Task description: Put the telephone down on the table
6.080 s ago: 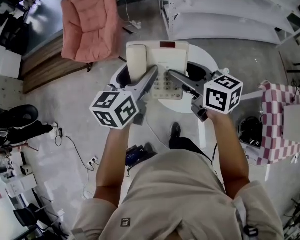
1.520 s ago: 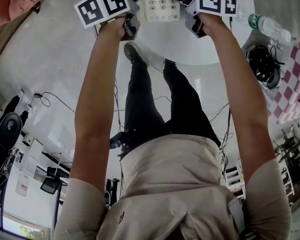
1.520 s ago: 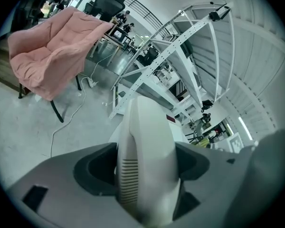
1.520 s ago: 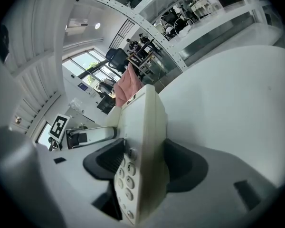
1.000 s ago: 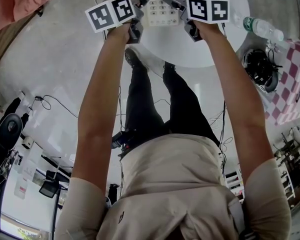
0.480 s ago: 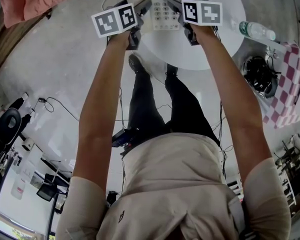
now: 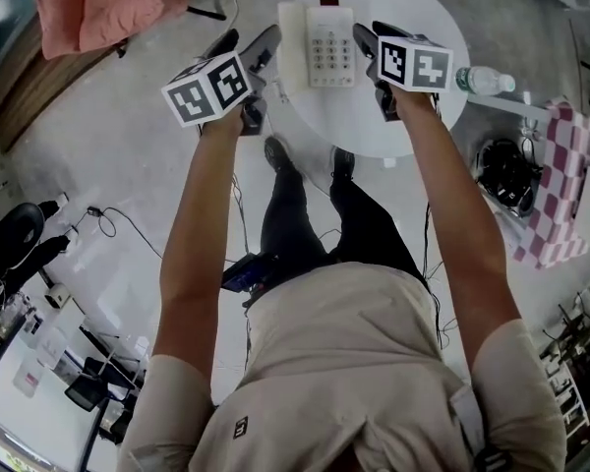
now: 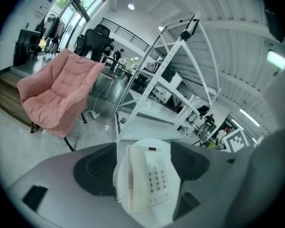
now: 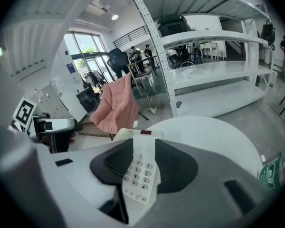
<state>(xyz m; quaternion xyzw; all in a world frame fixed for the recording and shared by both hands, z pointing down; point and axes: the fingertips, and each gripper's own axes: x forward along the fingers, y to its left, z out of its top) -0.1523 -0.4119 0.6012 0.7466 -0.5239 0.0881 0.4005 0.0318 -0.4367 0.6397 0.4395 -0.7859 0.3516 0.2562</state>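
The cream telephone (image 7: 320,45), handset on its left and keypad up, lies flat on the round white table (image 7: 413,116). My left gripper (image 7: 248,42) hangs off the table's left edge with its jaws wide apart and nothing in them. To the phone's right, my right gripper (image 7: 376,35) is clear of it, its jaws closing on nothing. In the left gripper view the telephone (image 8: 145,179) shows far off between the left gripper's (image 8: 145,167) dark pads. The right gripper view shows the telephone (image 9: 140,172) through the right gripper's (image 9: 142,167) narrower gap, down on the table (image 9: 213,132).
A water bottle (image 7: 487,80) stands just off the table's right edge. A pink armchair (image 7: 103,3) sits at the far left, white shelving (image 9: 213,80) behind the table, and a checked cloth (image 7: 560,195) and a dark bag (image 7: 506,170) at the right. Cables lie on the floor.
Both grippers have lifted up and back from the telephone, which stays flat on the table. The left one has swung out to the left; the right jaws have narrowed.
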